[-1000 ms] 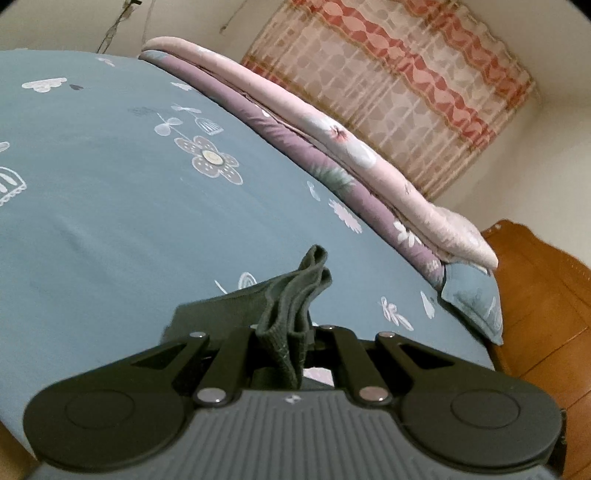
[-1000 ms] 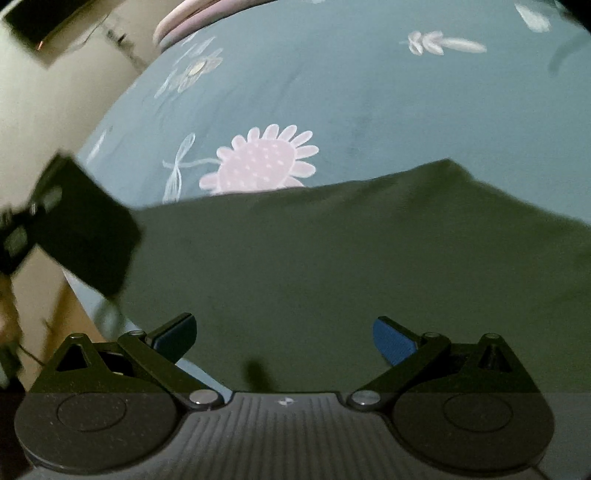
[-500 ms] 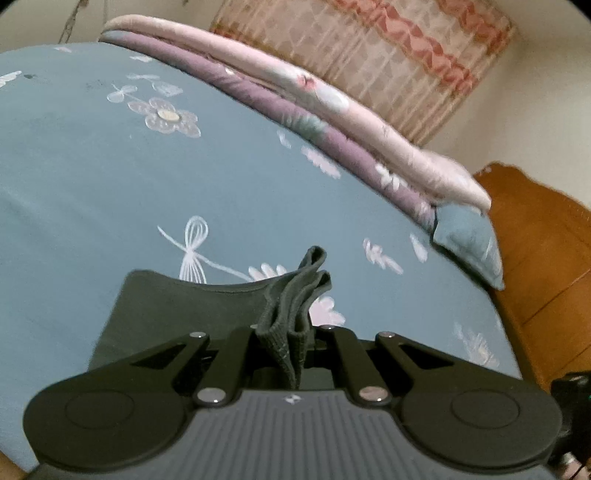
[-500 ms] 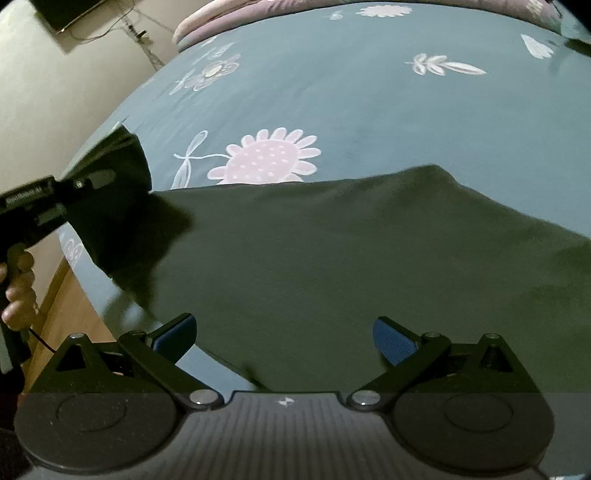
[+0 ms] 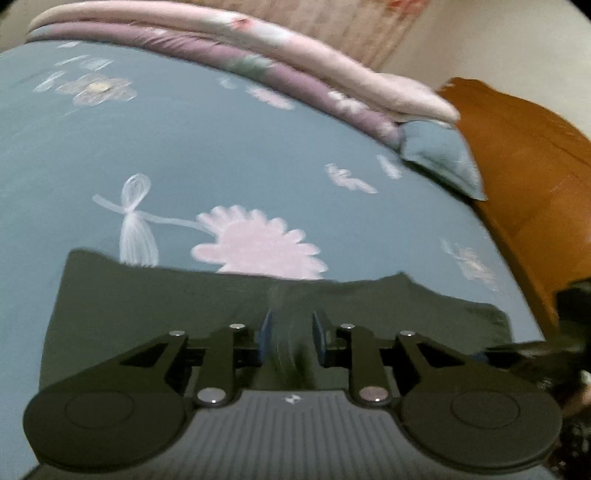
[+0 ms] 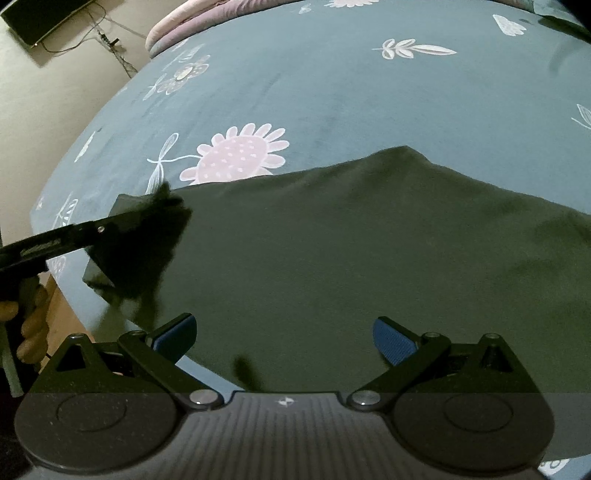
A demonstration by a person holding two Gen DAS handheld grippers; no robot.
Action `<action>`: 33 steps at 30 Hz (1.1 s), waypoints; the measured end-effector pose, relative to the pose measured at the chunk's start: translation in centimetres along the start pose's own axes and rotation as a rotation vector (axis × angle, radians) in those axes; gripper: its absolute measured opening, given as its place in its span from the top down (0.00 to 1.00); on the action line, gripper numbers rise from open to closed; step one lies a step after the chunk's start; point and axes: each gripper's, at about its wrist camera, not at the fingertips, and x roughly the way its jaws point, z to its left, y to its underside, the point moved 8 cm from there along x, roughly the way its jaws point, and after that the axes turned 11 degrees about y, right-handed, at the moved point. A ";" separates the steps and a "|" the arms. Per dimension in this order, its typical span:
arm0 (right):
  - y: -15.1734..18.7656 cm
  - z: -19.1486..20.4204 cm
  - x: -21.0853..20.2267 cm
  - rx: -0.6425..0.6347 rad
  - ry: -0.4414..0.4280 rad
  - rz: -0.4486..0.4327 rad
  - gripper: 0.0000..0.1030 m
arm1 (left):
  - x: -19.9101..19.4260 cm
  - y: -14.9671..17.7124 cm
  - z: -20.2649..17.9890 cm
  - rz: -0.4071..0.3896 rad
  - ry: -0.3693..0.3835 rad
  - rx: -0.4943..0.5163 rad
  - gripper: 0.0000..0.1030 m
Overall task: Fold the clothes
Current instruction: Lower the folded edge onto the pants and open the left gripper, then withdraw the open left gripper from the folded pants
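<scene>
A dark green garment [image 5: 166, 306] lies flat on the blue flowered bed sheet [image 5: 221, 147], near the bed's front edge. My left gripper [image 5: 291, 332] hovers low over it, its blue pads [image 5: 266, 332] a little apart. A blurred streak of cloth runs between them. In the right wrist view the garment [image 6: 369, 258] fills the middle. My right gripper [image 6: 284, 336] is wide open above its near edge and holds nothing. The left gripper [image 6: 147, 236] shows there as a dark blur over the garment's left corner.
Folded pink and purple quilts [image 5: 295, 55] lie along the far side of the bed, with a blue pillow [image 5: 443, 158] beside a wooden headboard [image 5: 524, 147]. A person's hand [image 6: 22, 325] is at the bed's left edge. A black screen [image 6: 37, 18] with cables stands on the floor.
The left gripper swung down over the bed with its bunched cloth, and its jaws have now parted and the bunch has dropped out. The right gripper stayed open and nearly still.
</scene>
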 end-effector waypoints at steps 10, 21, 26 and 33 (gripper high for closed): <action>-1.4 3.3 1.0 0.012 0.005 -0.012 0.00 | -3.0 -1.6 7.2 -0.030 -0.043 -0.017 0.64; -3.3 8.5 2.3 -0.042 0.016 -0.020 0.00 | -2.3 -1.7 12.2 0.001 -0.002 -0.020 0.60; -5.9 13.2 2.4 -0.142 -0.049 -0.089 0.00 | -4.4 -2.3 12.5 -0.008 0.051 -0.033 0.62; -6.5 19.7 3.8 -0.344 -0.202 -0.104 0.00 | -8.0 -0.5 11.8 0.029 0.238 -0.132 0.55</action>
